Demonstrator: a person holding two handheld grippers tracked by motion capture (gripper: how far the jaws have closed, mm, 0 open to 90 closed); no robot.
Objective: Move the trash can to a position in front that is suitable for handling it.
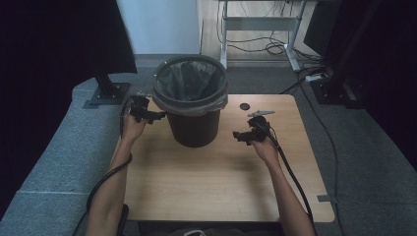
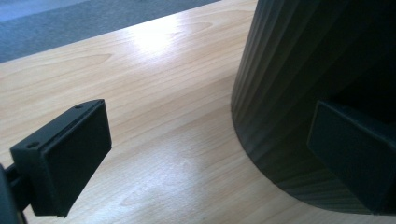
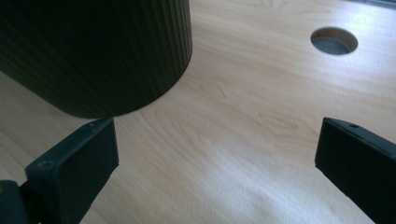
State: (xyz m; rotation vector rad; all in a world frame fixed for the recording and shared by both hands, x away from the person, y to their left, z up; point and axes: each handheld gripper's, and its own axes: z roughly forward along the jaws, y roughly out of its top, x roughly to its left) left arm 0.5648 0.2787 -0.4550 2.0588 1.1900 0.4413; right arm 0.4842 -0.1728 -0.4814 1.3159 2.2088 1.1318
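Both jaws wide apart, empty: left hand-held gripper [image 1: 156, 117] and right hand-held gripper [image 1: 237, 135] flanking the bin [image 1: 193, 125].

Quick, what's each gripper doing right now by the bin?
Left gripper: open, holding nothing, beside the black bin.
Right gripper: open, holding nothing, over the table near the bin.

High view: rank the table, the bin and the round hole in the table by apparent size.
1. Table, largest.
2. Bin, black and bag-lined.
3. Round hole, smallest by far.
The gaps are too wide for camera nearness to change this.
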